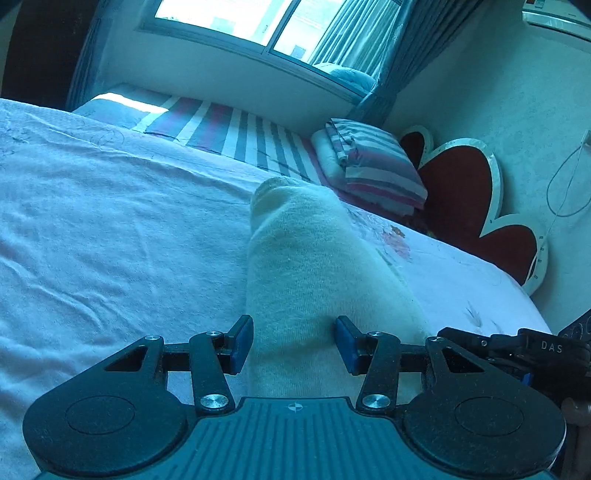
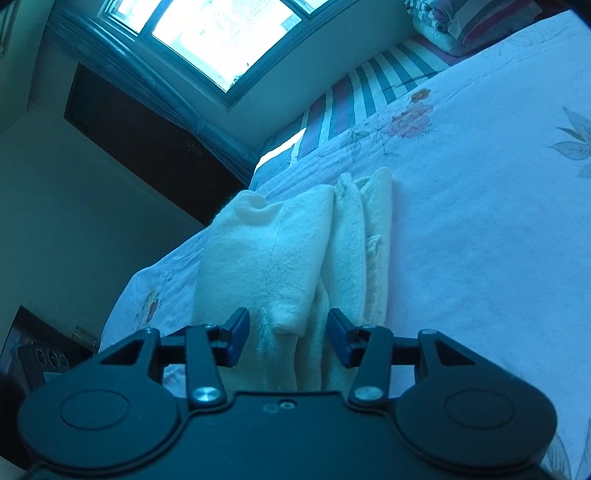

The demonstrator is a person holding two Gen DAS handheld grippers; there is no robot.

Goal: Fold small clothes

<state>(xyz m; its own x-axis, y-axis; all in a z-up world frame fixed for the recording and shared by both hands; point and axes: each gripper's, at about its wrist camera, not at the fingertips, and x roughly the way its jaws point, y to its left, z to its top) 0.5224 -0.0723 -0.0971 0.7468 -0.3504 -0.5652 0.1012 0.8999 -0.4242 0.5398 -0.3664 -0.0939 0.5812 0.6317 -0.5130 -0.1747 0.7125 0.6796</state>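
Observation:
A cream knitted garment (image 1: pixel 314 266) lies folded into a long narrow strip on the pale floral bedsheet (image 1: pixel 110 221). My left gripper (image 1: pixel 294 343) stands open over its near end, with the cloth between the blue pads (image 1: pixel 242 343) but not pinched. In the right wrist view the same garment (image 2: pixel 266 251) shows several stacked folds, their edges running away from me. My right gripper (image 2: pixel 288 339) is open too and straddles the near end of those folds without pressing them. Part of the right gripper's black body (image 1: pixel 517 349) shows at the right edge of the left wrist view.
A folded striped quilt (image 1: pixel 376 166) lies by the red heart-shaped headboard (image 1: pixel 461 192). A striped sheet (image 1: pixel 240 133) covers the far side under the window (image 1: pixel 240 18). The bed edge (image 2: pixel 147 280) drops off at left, above a dark nightstand (image 2: pixel 40 362).

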